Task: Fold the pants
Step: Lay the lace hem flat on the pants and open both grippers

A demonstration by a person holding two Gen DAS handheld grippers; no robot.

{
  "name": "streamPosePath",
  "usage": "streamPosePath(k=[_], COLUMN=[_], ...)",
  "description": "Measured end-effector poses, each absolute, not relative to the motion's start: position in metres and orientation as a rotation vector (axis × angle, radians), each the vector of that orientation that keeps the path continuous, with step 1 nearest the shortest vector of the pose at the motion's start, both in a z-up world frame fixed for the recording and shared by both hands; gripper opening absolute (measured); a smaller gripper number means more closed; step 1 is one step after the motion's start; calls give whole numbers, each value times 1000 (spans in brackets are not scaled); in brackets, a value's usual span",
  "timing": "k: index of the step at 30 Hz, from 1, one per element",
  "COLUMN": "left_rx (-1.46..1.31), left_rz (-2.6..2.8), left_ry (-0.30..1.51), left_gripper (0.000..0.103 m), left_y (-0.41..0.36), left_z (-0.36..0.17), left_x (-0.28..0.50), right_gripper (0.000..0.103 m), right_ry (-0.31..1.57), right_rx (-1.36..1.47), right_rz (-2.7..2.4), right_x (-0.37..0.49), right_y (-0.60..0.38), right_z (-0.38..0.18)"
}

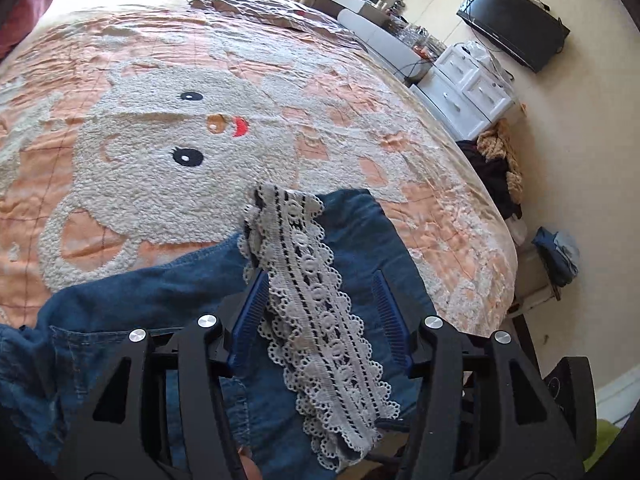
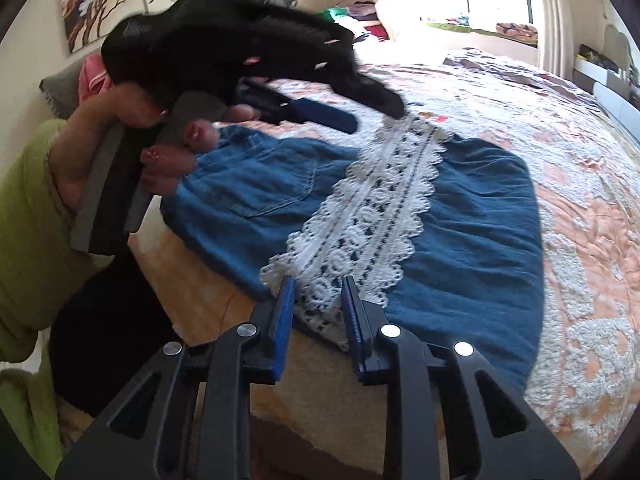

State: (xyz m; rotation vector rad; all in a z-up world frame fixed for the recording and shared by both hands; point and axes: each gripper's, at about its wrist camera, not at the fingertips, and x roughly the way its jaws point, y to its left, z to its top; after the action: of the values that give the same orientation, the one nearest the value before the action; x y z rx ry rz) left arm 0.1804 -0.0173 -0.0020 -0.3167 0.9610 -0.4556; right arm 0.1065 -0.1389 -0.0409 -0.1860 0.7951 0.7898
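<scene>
Two open tongs (image 1: 318,280) (image 2: 318,296), one folded pants (image 2: 460,248), one bedspread (image 1: 160,80)

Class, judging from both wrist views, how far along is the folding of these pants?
Done: the denim pants lie in a compact folded bundle on the bed.
In hand: both the left gripper and the right gripper straddle the lace strip, jaws open.
Left: probably final tidying.

Black claw (image 2: 318,300) with blue pads (image 2: 282,320), lime-green sleeve (image 2: 28,208).
</scene>
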Motion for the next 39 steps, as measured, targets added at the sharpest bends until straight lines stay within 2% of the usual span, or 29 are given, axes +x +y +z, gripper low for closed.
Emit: streamPosePath(k=[9,14,18,20,22,24,27,28,36,39], left_rx=[-261,-240,-281,-305,-293,-272,-252,-254,-261,-270], left_rz=[-333,-313,-311,-310,-281,-257,-215,-208,-172,-178], left_ry=[1048,1022,1014,987,959,927,899,894,865,866], left_gripper=[47,47,47,48,54,61,68,69,85,89], left_y=[-33,-34,-29,-23,-18,-14,-7,-5,7,12], left_z=[-48,-53,-44,-33,-20,-7,7,11,27,30], left_x=[193,189,183,174,165,155,142,138,106,95], right_gripper=[24,26,41,45,47,57,63,70,85,87], right_ry=[789,787,783,767,753,749,739,737,730,733], right_rx=[-169,-156,-102,-97,-78,-57,-48,-58,-92,-87], right_rz=[806,811,848,838,817,791,756,735,644,618], right_x=[105,105,103,102,103,103,104,104,103,101], right_y=[-143,-147,-156,-162,-171,-178,-184,-185,-188,-191], right_z=[-50,-50,-40,-33,-26,-22,-15,-14,-6,-4])
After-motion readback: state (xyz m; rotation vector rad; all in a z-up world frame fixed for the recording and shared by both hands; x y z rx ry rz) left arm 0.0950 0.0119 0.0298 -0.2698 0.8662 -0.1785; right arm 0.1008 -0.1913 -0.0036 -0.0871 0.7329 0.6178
